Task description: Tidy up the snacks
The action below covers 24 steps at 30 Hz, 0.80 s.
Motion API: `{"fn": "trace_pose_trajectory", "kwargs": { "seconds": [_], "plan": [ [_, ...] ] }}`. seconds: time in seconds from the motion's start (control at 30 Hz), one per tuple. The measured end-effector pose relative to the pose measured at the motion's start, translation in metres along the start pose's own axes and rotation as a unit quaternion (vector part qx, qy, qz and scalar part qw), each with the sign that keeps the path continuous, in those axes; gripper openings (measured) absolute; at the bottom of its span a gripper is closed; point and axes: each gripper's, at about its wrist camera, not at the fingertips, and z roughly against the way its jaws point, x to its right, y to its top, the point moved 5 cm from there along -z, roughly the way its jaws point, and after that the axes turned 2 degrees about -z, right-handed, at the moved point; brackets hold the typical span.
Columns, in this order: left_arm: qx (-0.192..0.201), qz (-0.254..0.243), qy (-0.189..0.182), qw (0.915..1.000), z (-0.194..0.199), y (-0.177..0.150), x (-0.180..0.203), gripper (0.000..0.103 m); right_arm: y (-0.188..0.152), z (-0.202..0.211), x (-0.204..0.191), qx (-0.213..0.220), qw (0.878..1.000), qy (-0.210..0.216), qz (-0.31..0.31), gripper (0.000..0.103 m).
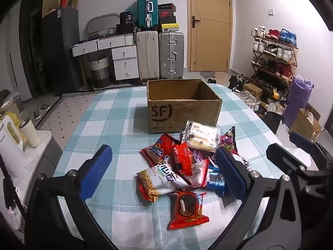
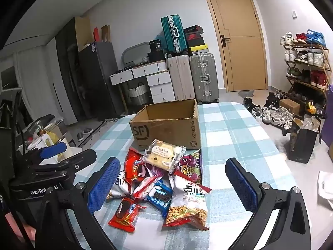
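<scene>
A pile of several snack packets lies on the checked tablecloth (image 1: 116, 114) in front of an open cardboard box (image 1: 183, 112) (image 2: 164, 131). On top of the pile is a bread packet (image 1: 201, 137) (image 2: 164, 156). A red cookie packet (image 1: 188, 209) (image 2: 124, 212) lies nearest me, beside a noodle snack bag (image 1: 160, 181) (image 2: 189, 204) and a blue cookie packet (image 1: 216, 181) (image 2: 160, 198). My left gripper (image 1: 163, 152) hangs open over the pile, holding nothing. My right gripper (image 2: 172, 162) is also open and empty above the pile, to the right of the left one.
A low cabinet at the table's left carries a white kettle (image 1: 12, 137) and a tumbler (image 1: 30, 132). Suitcases (image 1: 160, 56), drawers and a door stand behind the table. A shoe rack (image 2: 306, 66), loose shoes and a black bag (image 2: 301, 145) crowd the floor on the right.
</scene>
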Motion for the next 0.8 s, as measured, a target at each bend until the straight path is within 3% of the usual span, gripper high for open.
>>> {"fn": "trace_pose_trajectory", "kwargs": {
  "seconds": [0.07,0.17,0.8],
  "plan": [
    [-0.004,-0.011,0.006,0.9999,0.006,0.0,0.011,0.098,-0.001,-0.001,-0.002,-0.003,1.0,0.004,0.005,0.103],
    [-0.006,0.023,-0.025,0.9994,0.007,0.0,-0.008,0.097,-0.001,-0.003,-0.005,-0.007,1.0,0.009,0.01,0.103],
    [-0.021,0.015,-0.026,0.9993,-0.004,0.002,-0.005,0.097,0.004,0.001,-0.003,0.006,1.0,0.003,0.003,0.103]
  ]
}}
